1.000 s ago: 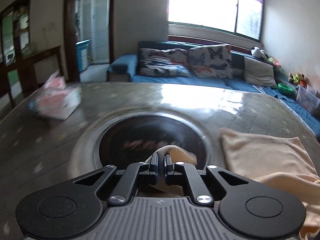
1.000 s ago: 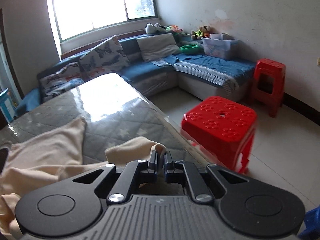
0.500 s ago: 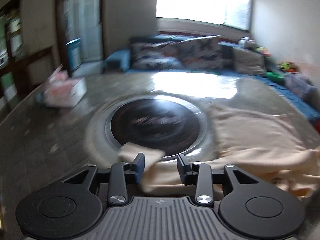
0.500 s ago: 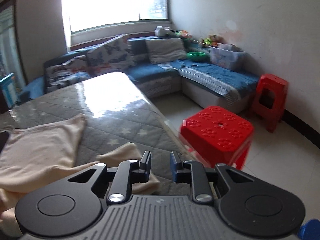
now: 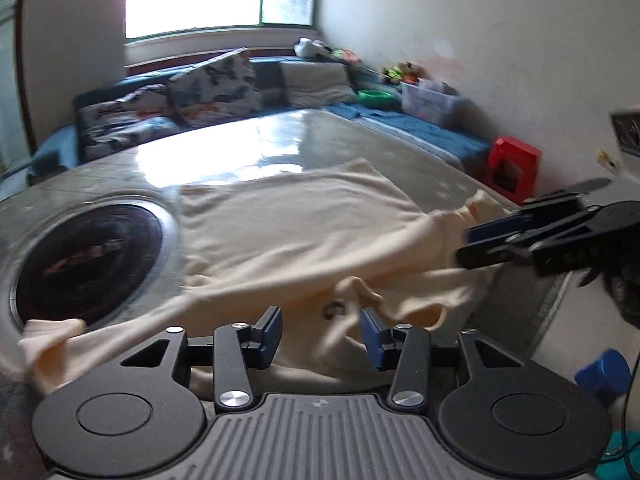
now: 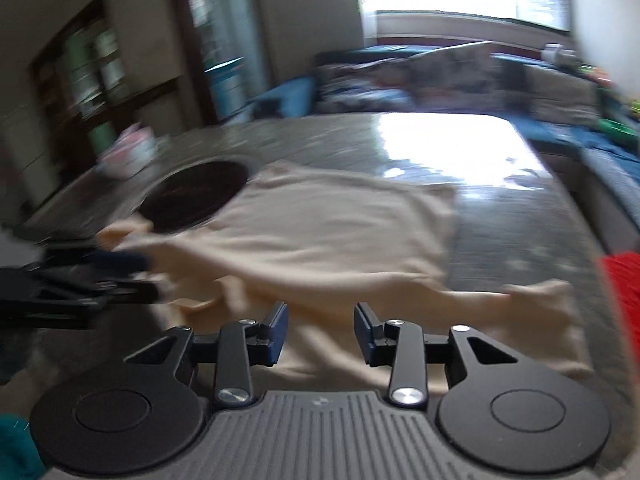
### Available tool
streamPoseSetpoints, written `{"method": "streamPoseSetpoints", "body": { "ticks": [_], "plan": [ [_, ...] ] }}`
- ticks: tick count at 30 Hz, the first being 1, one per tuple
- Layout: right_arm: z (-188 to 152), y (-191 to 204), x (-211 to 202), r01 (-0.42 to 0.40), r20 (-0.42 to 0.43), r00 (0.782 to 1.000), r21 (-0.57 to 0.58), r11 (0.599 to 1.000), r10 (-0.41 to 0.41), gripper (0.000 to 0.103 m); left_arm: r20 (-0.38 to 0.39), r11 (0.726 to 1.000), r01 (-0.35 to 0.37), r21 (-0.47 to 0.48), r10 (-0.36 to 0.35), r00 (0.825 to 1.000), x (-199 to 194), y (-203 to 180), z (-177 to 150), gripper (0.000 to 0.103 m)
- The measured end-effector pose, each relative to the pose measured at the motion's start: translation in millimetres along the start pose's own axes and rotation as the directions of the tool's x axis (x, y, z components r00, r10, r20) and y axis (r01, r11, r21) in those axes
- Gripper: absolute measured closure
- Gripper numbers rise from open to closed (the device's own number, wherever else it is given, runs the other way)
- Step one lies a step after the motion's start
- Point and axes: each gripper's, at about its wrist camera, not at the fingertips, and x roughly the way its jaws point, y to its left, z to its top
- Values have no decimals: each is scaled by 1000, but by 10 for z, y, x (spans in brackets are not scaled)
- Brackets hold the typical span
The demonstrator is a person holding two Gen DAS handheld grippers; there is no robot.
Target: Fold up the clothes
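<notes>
A grey quilted table fills the room's middle, with a blue sofa under a bright window behind it. At the far left of the table sits a blurred pink box. Next comes a round black hotplate sunk in the tabletop inside a metal ring. One sleeve end of a cream garment lies over the near rim of that hotplate. The garment itself is spread flat across the table just right of the hotplate, its body reaching toward the sofa, its two sleeves stretched sideways along the near edge, a collar label facing up.

The left gripper hangs over the collar area, its blue-padded jaws spread wide and holding nothing. The right gripper hangs over the near sleeve fold, jaws likewise spread wide and empty. To the right, beyond the table's edge, stands a red stool.
</notes>
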Motion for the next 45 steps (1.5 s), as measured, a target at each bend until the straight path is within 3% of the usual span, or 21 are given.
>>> {"method": "streamPoseSetpoints", "body": {
  "ticks": [5,7,10,12,14,18,23,26,30,36,40,45],
  "plan": [
    [-41,272,218,-57,-61,997,-80,995,52,66,-28,1000,18,12,-17,999,120,-19,-55,57],
    [-73,314,289,-50,-78,996,-105,993,42,67,-39,1000,25,17,-24,999,168,-26,-77,62],
    [-103,327,384,-29,-101,995,-112,993,18,70,-53,999,36,24,-35,998,233,-39,-110,82],
    [-120,308,394,-28,-108,994,-108,994,16,92,-37,998,45,31,-44,998,196,-65,-124,94],
    [-137,292,340,-25,-102,995,-112,993,13,96,-11,997,66,46,-66,998,99,-82,-127,95],
    [-149,310,61,-50,-87,995,-153,987,37,100,37,987,129,96,-133,990,-187,-105,-169,96],
    [-233,413,-135,-115,-144,986,-214,970,85,100,25,972,184,147,-189,982,-296,-103,-238,97],
    [-224,414,-178,-141,-143,983,-208,968,113,93,14,964,208,166,-213,977,-318,-90,-261,97],
    [-116,324,-169,-76,-86,995,-198,977,60,91,28,963,209,171,-217,976,-328,-49,-222,95],
    [-68,70,178,-20,-119,993,-137,990,4,85,47,990,128,60,-131,990,51,68,36,95],
    [-195,-17,265,-3,-194,981,-123,992,-21,84,22,990,140,31,-140,990,321,44,73,94],
    [-347,8,79,-22,-245,969,-143,990,-14,83,-25,976,211,47,-210,977,482,-102,-28,90]
  ]
}}
